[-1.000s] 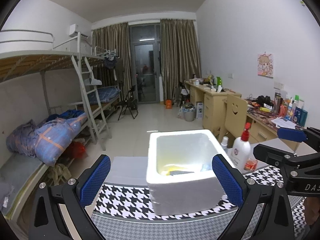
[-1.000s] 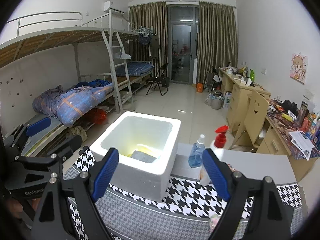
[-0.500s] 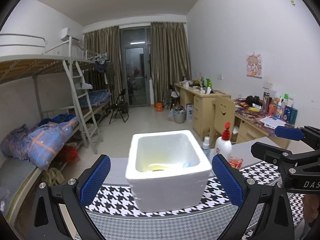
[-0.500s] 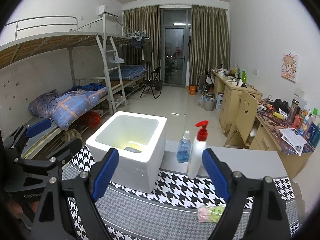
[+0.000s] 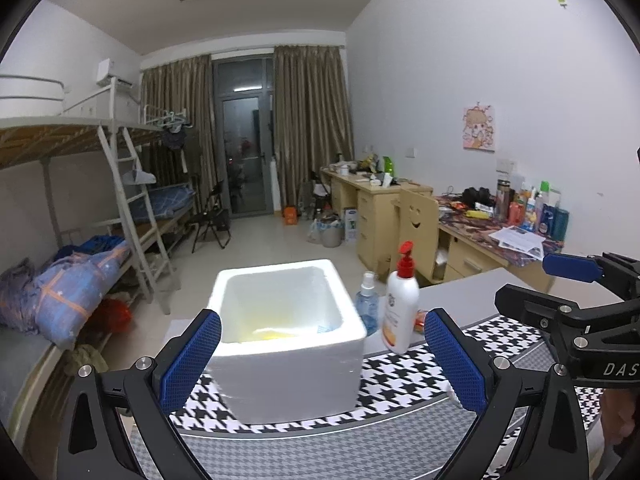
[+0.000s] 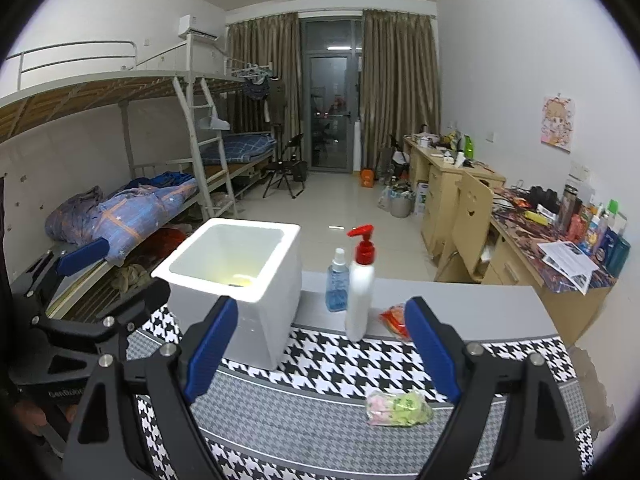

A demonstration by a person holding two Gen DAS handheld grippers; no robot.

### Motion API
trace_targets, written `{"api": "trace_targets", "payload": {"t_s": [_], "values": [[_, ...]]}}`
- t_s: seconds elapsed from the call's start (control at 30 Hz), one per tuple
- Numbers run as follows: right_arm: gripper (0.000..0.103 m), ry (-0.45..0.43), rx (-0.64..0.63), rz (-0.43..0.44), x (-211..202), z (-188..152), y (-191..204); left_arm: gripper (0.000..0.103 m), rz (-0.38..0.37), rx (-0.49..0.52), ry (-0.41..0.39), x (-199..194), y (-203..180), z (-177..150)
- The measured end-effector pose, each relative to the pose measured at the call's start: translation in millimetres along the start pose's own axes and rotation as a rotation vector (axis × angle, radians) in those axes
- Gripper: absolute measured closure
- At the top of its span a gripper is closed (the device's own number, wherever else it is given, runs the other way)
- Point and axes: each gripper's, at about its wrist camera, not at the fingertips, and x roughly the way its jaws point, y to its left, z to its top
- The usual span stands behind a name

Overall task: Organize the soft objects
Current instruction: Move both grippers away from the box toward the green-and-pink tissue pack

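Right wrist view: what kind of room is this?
Most likely a shared student dorm room: metal bunk beds with a ladder along one wall, a row of cluttered wooden desks opposite, and curtained balcony doors at the far end.

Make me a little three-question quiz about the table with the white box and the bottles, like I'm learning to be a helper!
1. True or false: the white box stands to the left of the two bottles in the right wrist view.
2. Which bottle is taller: A) the white bottle with the red pump, B) the blue spray bottle?
3. Fill in: the pink and green soft packet lies on the ___ cloth, near the right gripper.

Key: 1 true. 2 A. 3 checked. Both the right gripper and the left gripper have their fingers apart and hold nothing.
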Motion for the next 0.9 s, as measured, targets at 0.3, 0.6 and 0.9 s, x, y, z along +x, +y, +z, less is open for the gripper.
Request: {"api": "trace_targets", "payload": {"t_s": [0.3, 0.6, 0.9], "values": [[0.014, -0.017, 0.005, -0.063, -24, -12, -16, 0.001, -0.043, 0.009, -0.007, -3, -17, 0], [0.014, -0.028, 0.031, -0.119, -39, -28, -37, 0.001, -0.106, 0.030, 0.001, -3, -41, -5], [0.014, -0.023, 0.074, -0.170, -49, -44, -58, 0.001, -0.163, 0.046, 0.019, -1, -56, -10]]}}
